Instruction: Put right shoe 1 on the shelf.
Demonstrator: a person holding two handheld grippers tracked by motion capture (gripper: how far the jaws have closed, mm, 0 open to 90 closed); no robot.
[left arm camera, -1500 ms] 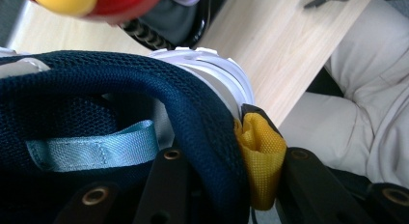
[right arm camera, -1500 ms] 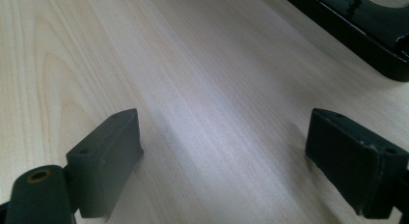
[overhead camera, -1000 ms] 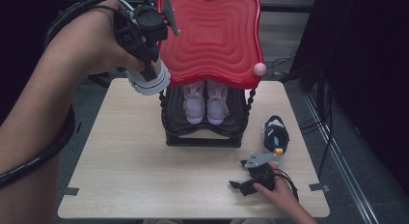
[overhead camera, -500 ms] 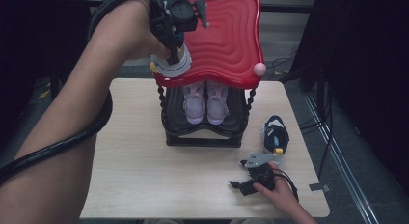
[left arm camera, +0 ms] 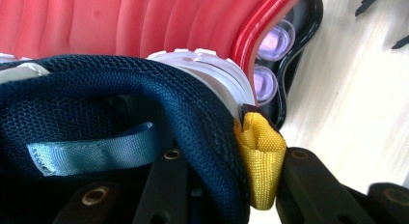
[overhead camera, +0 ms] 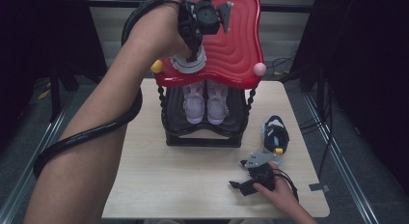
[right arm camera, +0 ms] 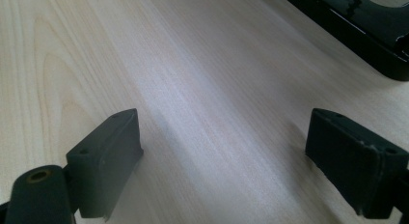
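— Two tiers on that rack: red top, pink pair below. Left hand-held gripper is clamped on a navy shoe by the heel, over the top's front-left edge.
— Risk?
— Sole's near the rim; let go early & it may slide off to the bench. Right hand-held gripper rests wide open, empty.

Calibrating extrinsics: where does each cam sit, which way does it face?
High view: above the person's side, facing forward and down on table, rack; both forearms, left tongs, right tongs.
Left gripper view: on left tongs, along jaws clamping navy shoe at red shelf.
Right gripper view: on right tongs, low over table, jaws open.
Shared: table, rack.
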